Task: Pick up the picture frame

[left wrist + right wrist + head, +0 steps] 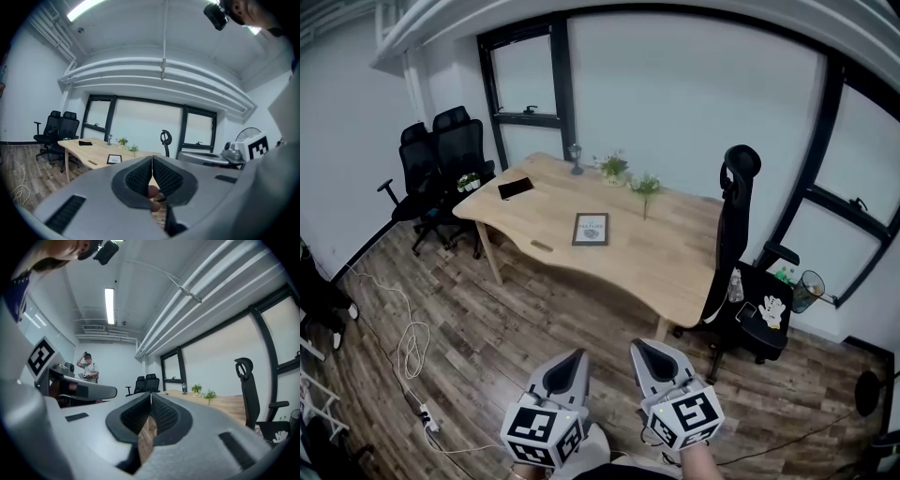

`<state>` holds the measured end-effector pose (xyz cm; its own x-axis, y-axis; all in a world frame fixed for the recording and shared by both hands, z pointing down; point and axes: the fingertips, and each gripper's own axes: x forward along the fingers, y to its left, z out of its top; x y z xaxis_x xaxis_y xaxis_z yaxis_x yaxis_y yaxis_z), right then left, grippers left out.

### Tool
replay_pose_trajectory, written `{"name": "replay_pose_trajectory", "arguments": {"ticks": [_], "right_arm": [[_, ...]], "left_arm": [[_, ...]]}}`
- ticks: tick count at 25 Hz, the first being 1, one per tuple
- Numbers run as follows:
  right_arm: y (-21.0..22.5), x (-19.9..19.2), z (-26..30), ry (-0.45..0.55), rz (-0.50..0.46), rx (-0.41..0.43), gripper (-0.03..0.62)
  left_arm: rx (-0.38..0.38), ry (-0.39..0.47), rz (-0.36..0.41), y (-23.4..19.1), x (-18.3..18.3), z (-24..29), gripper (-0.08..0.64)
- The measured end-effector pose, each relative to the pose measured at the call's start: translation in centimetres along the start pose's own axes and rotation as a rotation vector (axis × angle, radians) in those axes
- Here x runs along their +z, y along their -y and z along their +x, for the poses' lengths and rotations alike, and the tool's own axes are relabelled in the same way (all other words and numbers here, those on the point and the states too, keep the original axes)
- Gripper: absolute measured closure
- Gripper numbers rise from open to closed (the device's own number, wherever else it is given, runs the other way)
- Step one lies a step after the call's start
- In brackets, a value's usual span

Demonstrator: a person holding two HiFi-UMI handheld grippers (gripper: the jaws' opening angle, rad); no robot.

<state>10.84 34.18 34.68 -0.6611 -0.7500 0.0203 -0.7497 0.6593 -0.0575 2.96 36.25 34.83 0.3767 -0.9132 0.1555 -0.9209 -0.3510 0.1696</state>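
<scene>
I see the left gripper (577, 356) and right gripper (638, 346) at the near edge, bodies partly cut off, and each has its jaws pressed together on nothing. The picture frame (591, 229) lies flat mid-table (675, 253), well apart from both. Its print is too small to read. A dark flat thing (516, 188) sits at the far left, and I can't identify it.

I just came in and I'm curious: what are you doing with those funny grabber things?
A person holds a grabber in each hand: the left gripper and the right gripper. Both are shut and empty. They point across the floor toward the wooden table, which is some way off. The picture frame lies flat on it, not yet picked up.
</scene>
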Motion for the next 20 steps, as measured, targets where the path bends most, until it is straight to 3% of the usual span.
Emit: {"name": "replay_pose_trajectory", "arguments": {"ticks": [14, 20], "right_arm": [[1.6, -1.0, 6.6, -0.063, 0.010, 0.013, 0.535], [1.5, -1.0, 9.4, -0.075, 0.017, 0.009, 0.509]], "left_arm": [[-0.021, 0.005, -0.038, -5.7, 1.2, 4.3, 0.548], [-0.044, 0.002, -0.043, -8.1, 1.9, 5.5, 0.503]]}}
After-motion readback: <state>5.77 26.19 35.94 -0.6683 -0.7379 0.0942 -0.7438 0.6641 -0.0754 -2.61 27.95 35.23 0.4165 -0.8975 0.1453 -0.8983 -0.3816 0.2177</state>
